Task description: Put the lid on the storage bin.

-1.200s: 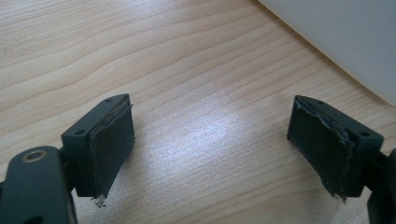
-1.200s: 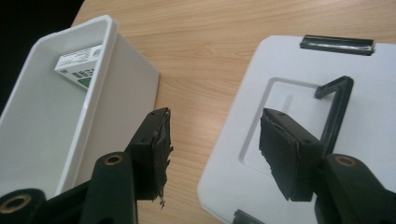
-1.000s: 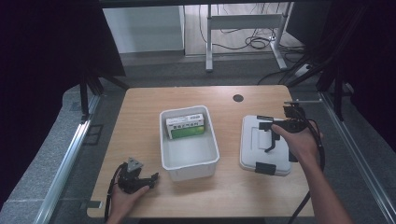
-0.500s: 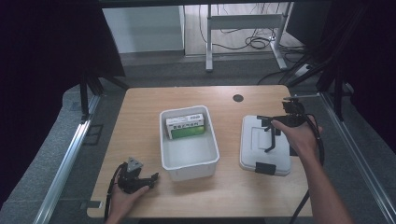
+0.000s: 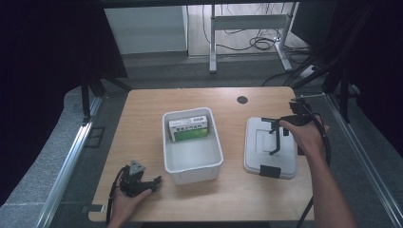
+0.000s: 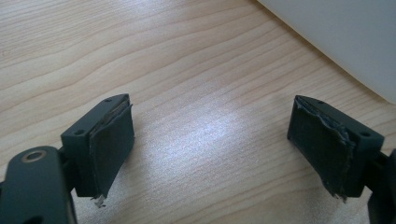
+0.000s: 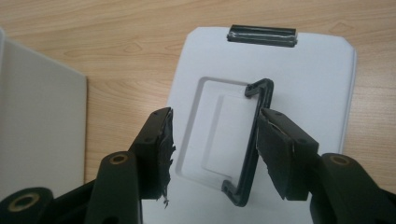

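The right gripper (image 7: 212, 149) has come down onto the white lid (image 5: 270, 147) at the table's (image 5: 142, 123) three o'clock; its jaws, just closing, stand apart around the black handle (image 7: 252, 144). The left gripper (image 6: 212, 147) rests unmoved, open, at seven o'clock.

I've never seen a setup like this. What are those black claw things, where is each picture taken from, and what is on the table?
A person sits at a wooden table holding a hand-held gripper in each hand; each has two padded black fingers. One picture looks down from above; the other two come from cameras riding on the grippers. On the table stand an open white bin with a green and white box inside, and a white lid with a black handle lying flat. The left gripper rests open beside the bin, holding nothing. The right gripper hangs over the lid, its fingers just closing in, the handle between them but not yet clamped.
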Demonstrator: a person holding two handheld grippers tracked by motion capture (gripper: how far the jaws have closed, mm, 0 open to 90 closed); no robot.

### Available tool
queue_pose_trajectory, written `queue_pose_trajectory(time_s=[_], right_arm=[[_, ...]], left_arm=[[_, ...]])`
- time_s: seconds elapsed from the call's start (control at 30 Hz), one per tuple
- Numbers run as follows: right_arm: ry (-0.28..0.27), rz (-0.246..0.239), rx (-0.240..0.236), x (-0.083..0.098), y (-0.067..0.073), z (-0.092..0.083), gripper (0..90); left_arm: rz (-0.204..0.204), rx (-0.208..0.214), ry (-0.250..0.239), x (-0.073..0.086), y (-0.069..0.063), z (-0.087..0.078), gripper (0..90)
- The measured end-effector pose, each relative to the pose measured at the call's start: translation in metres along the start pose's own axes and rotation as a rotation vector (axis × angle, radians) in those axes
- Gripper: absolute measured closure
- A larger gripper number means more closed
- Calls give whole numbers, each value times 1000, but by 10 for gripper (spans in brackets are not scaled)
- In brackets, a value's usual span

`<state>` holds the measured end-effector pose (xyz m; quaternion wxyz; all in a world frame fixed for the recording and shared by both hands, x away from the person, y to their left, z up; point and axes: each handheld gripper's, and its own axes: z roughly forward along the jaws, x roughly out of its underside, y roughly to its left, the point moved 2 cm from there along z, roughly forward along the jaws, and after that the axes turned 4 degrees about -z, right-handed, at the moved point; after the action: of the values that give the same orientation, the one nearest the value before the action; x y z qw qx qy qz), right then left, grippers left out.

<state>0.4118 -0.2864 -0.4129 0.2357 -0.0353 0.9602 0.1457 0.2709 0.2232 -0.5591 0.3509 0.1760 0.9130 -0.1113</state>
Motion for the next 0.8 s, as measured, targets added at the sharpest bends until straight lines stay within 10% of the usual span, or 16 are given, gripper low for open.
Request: queue_pose_trajectory(time_s=[0.8], right_arm=[[170, 47, 75, 1, -11, 38, 603]], left_arm=[[4, 5, 0, 0, 0, 0, 144]])
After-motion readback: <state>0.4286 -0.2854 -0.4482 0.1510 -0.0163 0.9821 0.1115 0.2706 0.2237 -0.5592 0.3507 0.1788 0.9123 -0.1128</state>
